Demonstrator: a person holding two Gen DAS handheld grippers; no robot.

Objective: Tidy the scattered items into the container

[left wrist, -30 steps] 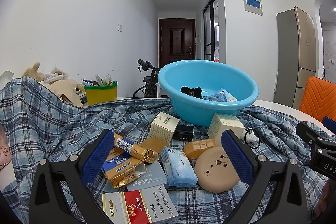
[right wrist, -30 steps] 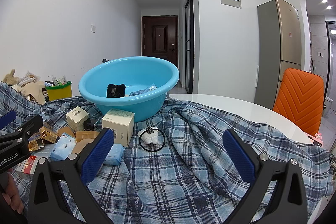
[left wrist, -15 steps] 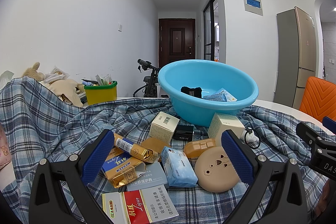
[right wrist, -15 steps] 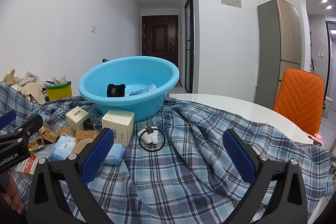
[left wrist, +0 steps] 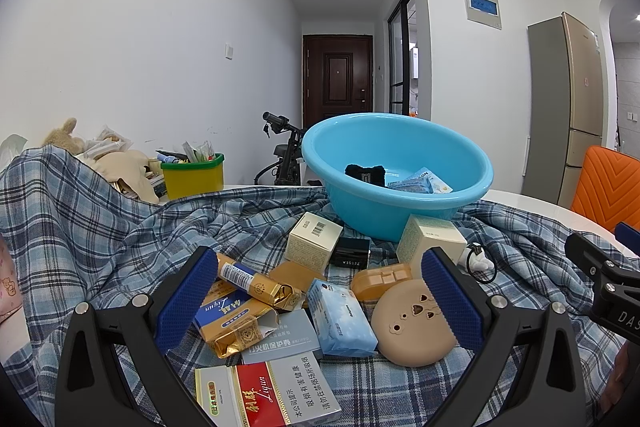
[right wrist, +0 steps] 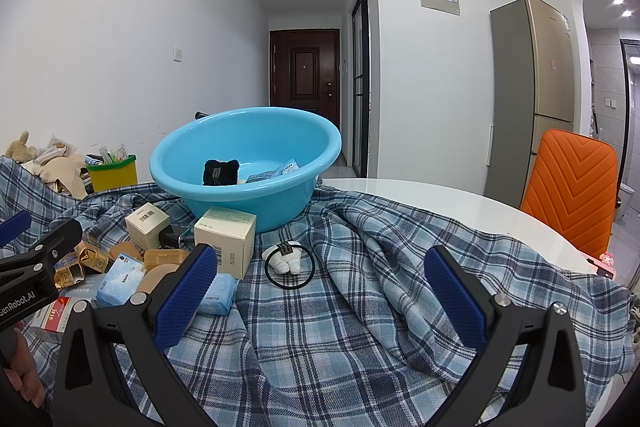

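A light blue basin (left wrist: 404, 211) (right wrist: 256, 207) stands on the plaid cloth and holds a black item (left wrist: 365, 174) and a blue packet (left wrist: 420, 183). In front of it lie scattered things: two cream boxes (left wrist: 314, 241) (left wrist: 430, 239), gold-wrapped packs (left wrist: 256, 285), a blue tissue pack (left wrist: 340, 311), a tan round case (left wrist: 414, 323) and a red and white carton (left wrist: 272, 397). My left gripper (left wrist: 316, 297) hangs open over this pile, holding nothing. My right gripper (right wrist: 320, 291) is open over bare cloth, just behind a black hair tie with a white charm (right wrist: 288, 263).
A yellow and green bin (left wrist: 194, 177) and a plush toy (left wrist: 64, 137) sit at the back left. An orange chair (right wrist: 568, 187) stands at the right beside the white table edge (right wrist: 440, 195). A fridge (right wrist: 532, 99) and a hallway door (right wrist: 306, 71) lie beyond.
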